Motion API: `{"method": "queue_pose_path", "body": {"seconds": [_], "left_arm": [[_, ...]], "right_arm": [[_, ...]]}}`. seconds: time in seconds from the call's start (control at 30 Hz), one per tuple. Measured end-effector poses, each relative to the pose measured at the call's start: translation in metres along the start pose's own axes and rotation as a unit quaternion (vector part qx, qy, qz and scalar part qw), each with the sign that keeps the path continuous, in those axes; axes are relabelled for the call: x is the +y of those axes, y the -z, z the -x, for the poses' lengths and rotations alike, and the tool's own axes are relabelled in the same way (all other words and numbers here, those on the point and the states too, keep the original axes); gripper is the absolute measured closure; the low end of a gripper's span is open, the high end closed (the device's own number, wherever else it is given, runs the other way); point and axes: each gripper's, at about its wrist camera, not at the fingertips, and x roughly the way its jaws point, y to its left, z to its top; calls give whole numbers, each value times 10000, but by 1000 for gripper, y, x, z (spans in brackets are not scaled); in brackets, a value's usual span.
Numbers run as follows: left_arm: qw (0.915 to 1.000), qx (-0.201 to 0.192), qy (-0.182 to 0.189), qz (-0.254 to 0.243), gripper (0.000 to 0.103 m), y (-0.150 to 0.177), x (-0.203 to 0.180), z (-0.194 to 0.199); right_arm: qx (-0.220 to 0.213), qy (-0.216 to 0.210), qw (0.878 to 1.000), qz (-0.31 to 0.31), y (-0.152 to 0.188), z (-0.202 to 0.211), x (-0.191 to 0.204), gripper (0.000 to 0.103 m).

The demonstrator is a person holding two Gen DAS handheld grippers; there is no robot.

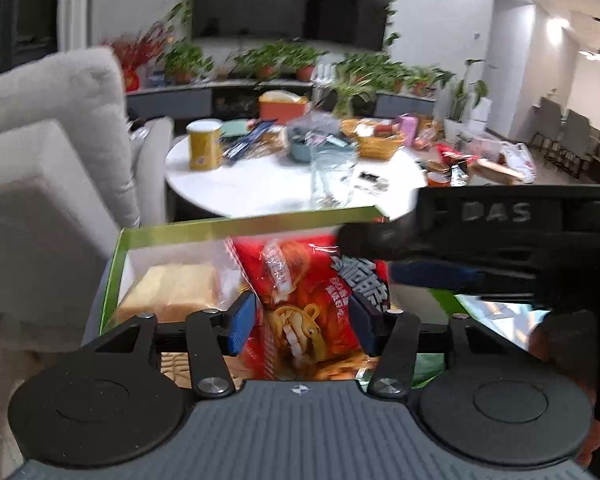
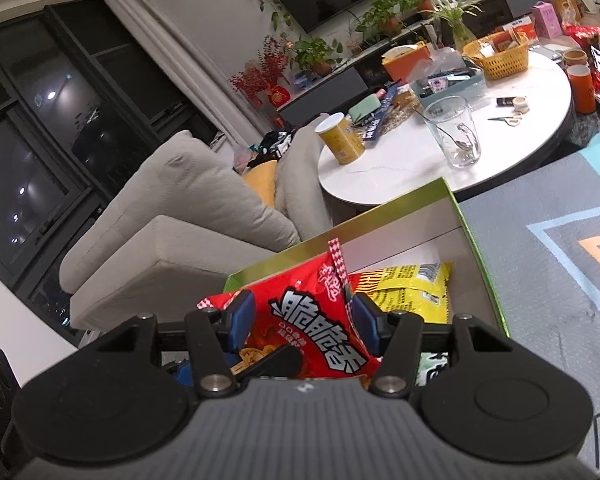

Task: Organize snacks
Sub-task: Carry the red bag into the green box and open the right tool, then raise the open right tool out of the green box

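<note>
Pinching red snack bag [image 2: 312,320]: R tongs [image 2: 305,322] | L tongs [image 1: 305,320] spread | green box [image 2: 476,248] rim close

The red bag [image 2: 300,320] is shiny, crinkly plastic. The yellow bag [image 2: 412,288] shines too. The box [image 2: 476,240] is smooth card, green outside, white inside. The bread [image 1: 172,292] sits in clear wrap. The desk [image 2: 400,168] is smooth, glossy white. The sofa [image 2: 188,216] is soft cloth. The fingers [image 2: 242,320] have blue, matt pads.
</note>
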Motion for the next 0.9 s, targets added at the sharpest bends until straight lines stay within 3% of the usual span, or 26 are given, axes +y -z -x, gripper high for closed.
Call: {"method": "queue_pose_path", "body": {"seconds": [0.07,0.2,0.5,0.63,0.9], "left_arm": [[9998,89,-163,114,53,2,9,-6],[9992,97,-230,323,52,4,21,-8],[9993,-6,-297,232,50,6,14,8],[9991,-106,-384,175,39,9,10,23],[9982,-263,-483,246,36,19,8,59]], "right_arm": [[-29,214,9997,-83,0,-2,-8,41],[66,231,9995,-196,4,-2,-17,41],[129,266,9996,11,10,9,-5,41],[95,280,9996,42,11,22,-2,40],[6,251,9995,187,17,50,8,36]]}}
